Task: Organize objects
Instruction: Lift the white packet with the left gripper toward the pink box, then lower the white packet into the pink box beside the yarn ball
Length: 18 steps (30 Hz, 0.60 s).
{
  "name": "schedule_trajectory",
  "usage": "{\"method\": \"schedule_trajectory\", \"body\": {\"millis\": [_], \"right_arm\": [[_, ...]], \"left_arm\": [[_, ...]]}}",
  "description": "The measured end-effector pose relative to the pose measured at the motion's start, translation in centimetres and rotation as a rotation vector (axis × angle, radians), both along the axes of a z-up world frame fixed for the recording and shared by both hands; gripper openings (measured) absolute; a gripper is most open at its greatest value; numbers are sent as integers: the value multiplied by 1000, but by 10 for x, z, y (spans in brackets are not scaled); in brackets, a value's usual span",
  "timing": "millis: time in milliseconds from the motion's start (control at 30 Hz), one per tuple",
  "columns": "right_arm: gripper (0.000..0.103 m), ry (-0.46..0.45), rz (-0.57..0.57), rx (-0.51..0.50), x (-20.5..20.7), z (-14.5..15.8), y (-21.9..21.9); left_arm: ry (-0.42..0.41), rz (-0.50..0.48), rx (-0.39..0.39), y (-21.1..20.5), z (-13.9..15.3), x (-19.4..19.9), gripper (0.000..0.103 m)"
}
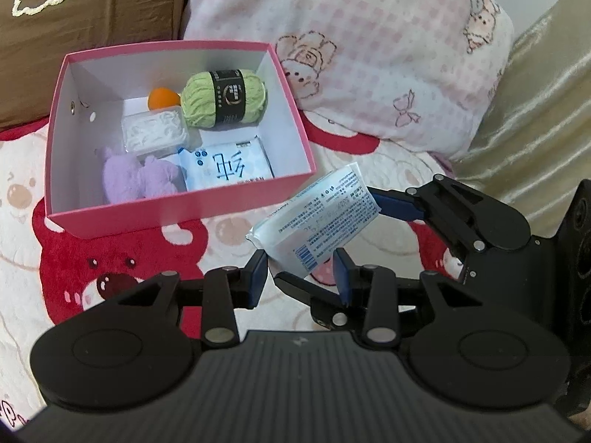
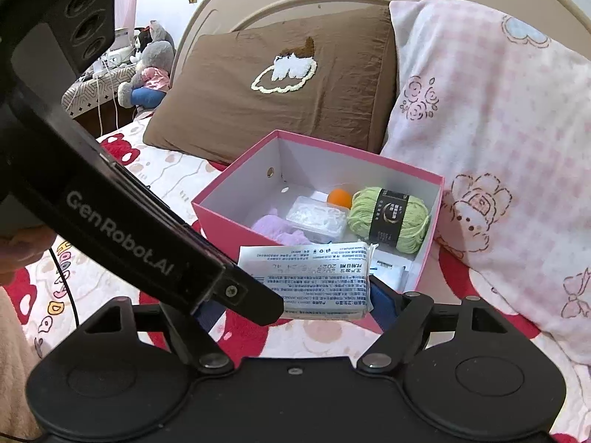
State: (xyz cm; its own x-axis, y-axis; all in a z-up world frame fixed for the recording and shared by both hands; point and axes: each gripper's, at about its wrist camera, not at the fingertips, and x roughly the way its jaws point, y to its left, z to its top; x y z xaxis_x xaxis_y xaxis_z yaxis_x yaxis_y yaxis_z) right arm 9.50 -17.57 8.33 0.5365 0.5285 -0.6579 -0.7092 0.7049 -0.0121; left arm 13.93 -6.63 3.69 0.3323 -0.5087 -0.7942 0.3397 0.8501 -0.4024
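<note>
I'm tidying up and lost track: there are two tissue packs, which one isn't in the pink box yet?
The tissue pack held up between the grippers, small-print side showing, in front of the pink box. The other pack lies flat inside.

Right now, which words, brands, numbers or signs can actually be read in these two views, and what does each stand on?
"GenRobot.AI": white lettering on the left hand-held gripper body, seen in the right wrist view.
One large blue Chinese character, upside down: tissue pack in box.
"202", part of a date: held tissue pack; its fine print and barcode are too small.
Black yarn band: white logo and text, unreadable.
</note>
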Motion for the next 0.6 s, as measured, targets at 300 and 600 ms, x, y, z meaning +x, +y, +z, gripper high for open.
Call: {"method": "schedule_trajectory", "body": {"millis": [300,600], "right_arm": [[82,-21,76,-32,29,21,19],[64,-43,65,-2,53,40,24]], "left_arm": [[-75,91,39,7,13,31,36],[-106,128,17,16,17,67,37]]}}
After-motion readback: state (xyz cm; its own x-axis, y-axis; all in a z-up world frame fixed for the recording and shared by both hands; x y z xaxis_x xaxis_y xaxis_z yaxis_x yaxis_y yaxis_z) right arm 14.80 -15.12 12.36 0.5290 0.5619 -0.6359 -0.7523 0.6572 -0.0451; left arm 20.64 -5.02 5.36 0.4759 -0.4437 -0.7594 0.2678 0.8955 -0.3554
